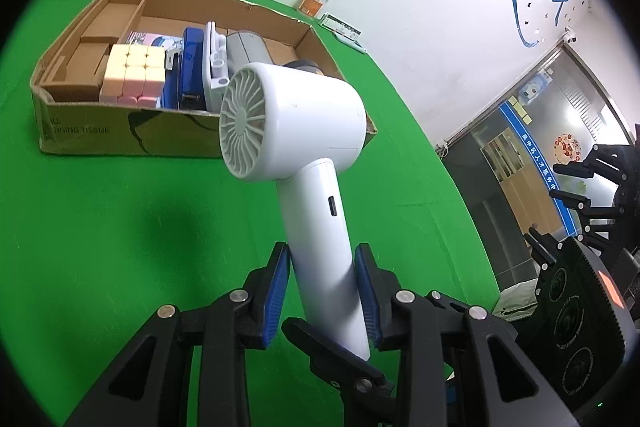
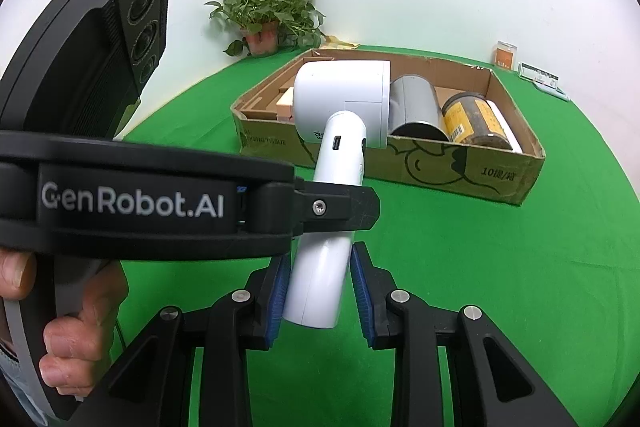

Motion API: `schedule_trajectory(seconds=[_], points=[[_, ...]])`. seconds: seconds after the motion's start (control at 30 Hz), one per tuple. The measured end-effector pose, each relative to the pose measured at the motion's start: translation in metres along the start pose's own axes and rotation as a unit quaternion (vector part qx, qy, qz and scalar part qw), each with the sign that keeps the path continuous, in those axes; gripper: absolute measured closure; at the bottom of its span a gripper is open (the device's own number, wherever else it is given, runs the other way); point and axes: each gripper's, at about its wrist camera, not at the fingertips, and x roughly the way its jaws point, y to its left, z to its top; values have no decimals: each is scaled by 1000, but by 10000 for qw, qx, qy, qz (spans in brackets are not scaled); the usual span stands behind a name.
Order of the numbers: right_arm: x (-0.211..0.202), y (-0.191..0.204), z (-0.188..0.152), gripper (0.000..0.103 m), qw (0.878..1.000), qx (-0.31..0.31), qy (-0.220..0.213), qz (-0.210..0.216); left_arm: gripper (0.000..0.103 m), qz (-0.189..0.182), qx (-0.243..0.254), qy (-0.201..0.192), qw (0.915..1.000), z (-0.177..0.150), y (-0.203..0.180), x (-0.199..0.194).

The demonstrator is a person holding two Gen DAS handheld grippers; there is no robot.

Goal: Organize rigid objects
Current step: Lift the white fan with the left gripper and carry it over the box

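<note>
A white hair dryer [image 1: 296, 115] hangs above the green table, head up and handle down. In the left wrist view my left gripper [image 1: 322, 255] is shut on the handle, with a blue pad on each side. A black finger of the right gripper [image 1: 332, 355] crosses under the handle's end. In the right wrist view my right gripper [image 2: 322, 255] is shut on the lower handle of the hair dryer [image 2: 344, 99], and the left gripper's finger [image 2: 340, 207] clamps the handle just above it. Behind lies an open cardboard box [image 2: 460, 179].
The box [image 1: 120, 135] holds a pastel cube [image 1: 134, 75], a blue item [image 1: 192, 67], a grey cylinder [image 2: 416, 107] and a yellow-labelled jar [image 2: 476, 123]. A potted plant [image 2: 268, 15] and an orange jar [image 2: 505, 55] stand by the wall. A hand [image 2: 80, 339] grips the left tool.
</note>
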Motion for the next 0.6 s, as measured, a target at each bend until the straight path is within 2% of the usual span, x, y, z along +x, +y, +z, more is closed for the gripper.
schedule_trajectory(seconds=[0.6], points=[[14,-1,49,74,9996,-95,-234,93,71,51,107,-232,9997,30,6,-12]])
